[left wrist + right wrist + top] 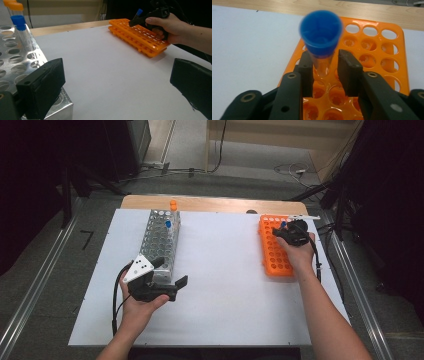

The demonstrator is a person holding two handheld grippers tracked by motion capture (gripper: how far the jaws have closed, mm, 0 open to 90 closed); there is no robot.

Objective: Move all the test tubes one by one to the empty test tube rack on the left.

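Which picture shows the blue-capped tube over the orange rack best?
The right gripper view: the blue-capped tube looms large between the right hand-held gripper's jaws, over the orange rack. The left gripper view shows it small and far; the high view, just a blue dot.

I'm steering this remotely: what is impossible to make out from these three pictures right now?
- Grip: in the right gripper view the blue-capped tube stands between the right claw; pad contact on the right side is unclear.
- Tube bottom: the pads and the orange rack hide it, so seated or lifted is uncertain.
- High view: the hand covers tube and claw tips.
- Metal rack: cut off by the left gripper view's left edge.
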